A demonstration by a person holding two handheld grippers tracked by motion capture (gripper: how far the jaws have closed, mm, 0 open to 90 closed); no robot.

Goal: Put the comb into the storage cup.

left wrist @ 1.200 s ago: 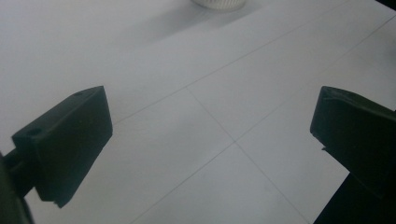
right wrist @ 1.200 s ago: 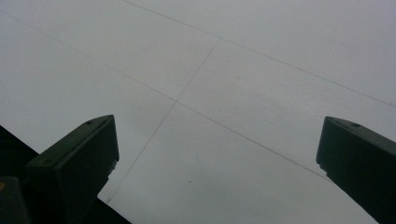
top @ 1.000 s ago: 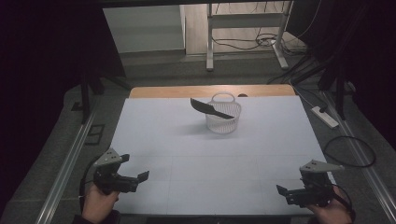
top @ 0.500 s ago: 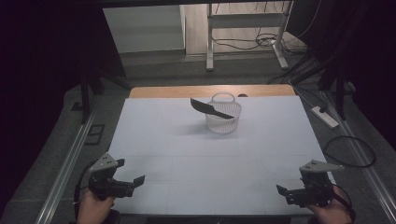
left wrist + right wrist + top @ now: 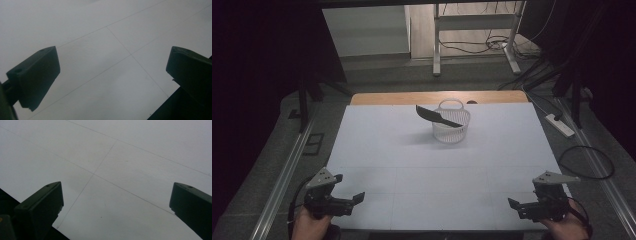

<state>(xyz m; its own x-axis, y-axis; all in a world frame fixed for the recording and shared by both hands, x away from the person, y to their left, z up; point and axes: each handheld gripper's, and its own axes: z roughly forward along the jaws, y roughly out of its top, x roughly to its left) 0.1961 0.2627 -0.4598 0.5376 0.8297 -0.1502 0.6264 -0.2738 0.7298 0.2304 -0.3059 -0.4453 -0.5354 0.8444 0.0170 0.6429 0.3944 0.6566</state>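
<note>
white-topped table carries a small basket.

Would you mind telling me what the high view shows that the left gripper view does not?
High view alone: the white basket far across the table, a black knife resting tilted across its rim, the right hand-held gripper, and the floor beyond. Left gripper view alone: a close look between the left hand-held gripper jaws, wide apart with nothing between them, above thin seam lines. Shared: the white table surface and that left hand-held gripper.
</note>
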